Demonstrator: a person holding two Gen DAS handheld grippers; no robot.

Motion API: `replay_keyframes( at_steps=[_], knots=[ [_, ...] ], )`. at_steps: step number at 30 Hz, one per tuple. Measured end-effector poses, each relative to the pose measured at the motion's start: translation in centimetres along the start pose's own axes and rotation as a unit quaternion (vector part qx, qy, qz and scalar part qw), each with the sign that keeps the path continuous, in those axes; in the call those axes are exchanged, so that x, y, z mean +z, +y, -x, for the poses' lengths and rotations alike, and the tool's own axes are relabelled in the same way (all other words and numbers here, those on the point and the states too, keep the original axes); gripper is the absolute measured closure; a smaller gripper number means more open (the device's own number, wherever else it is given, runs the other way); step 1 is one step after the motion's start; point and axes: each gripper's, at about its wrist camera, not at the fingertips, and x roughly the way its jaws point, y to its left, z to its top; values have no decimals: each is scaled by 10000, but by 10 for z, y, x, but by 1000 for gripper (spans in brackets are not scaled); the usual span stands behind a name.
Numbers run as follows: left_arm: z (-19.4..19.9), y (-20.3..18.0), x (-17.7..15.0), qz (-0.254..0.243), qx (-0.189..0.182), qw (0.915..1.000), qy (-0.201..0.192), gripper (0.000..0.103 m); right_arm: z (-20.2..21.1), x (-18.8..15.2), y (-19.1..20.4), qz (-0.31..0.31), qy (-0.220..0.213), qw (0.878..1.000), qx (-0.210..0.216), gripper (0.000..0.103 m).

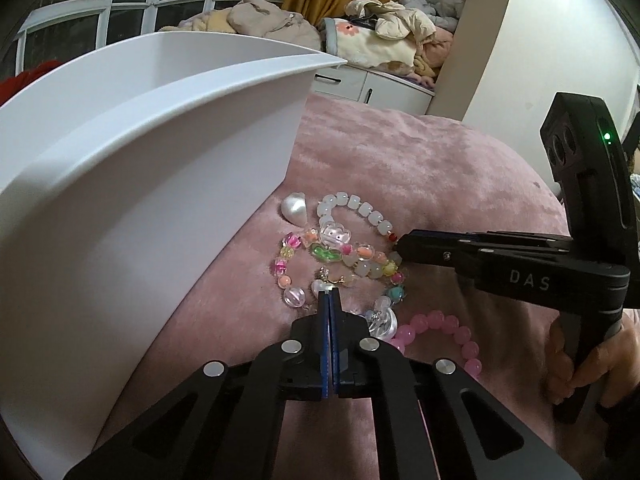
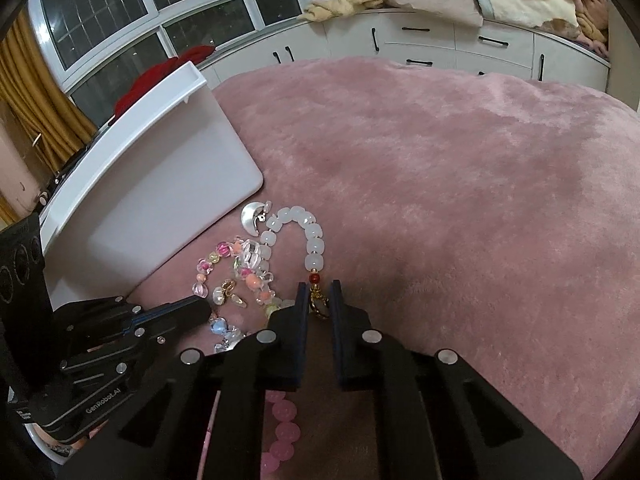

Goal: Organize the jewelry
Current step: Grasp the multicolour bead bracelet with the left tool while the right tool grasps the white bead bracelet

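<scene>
Left gripper (image 1: 329, 294) low over a pink blanket (image 1: 420, 160), jaws closed, tips at a small gold-and-pearl earring (image 1: 326, 282). Just beyond, a colourful bead bracelet (image 1: 340, 254) overlapping a white bead bracelet (image 1: 360, 210). Pearly shell-like piece (image 1: 295, 209) beside a white bin (image 1: 160, 160). Pink bead bracelet (image 1: 448, 330) at right. Right gripper (image 1: 400, 246) touching the white beads, held by a hand (image 1: 588, 364).
</scene>
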Motion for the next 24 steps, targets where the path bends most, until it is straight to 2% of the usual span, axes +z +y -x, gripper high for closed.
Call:
replay_keyframes(
  at_steps=[6, 9, 11, 14, 16, 18, 24],
  knots=[
    [4, -6, -2, -109, 193, 9998, -5, 82, 0, -2, -2, -30, 26, 10000, 16, 92],
    [4, -5, -1, 6, 277, 9996, 18, 74, 0, -3, -2, -41, 33, 10000, 30, 92],
    [7, -4, 0, 159, 310, 9994, -5, 73, -1, -3, -2, -51, 45, 10000, 41, 91],
    [12, -8, 2, 117, 540, 9984, -144, 67, -2, -4, -4, -78, 59, 9999, 61, 91],
    [15, -10, 5, 50, 775, 9967, -240, 66, -3, -3, -4, -90, 69, 9999, 94, 90],
    [15, -9, 7, 100, 904, 9955, -263, 62, -4, -4, -4, -63, 71, 9999, 79, 90],
    [-4, -1, 6, 278, 1195, 9924, -20, 61, -5, -5, -3, -22, 86, 9999, 80, 89]
  ],
)
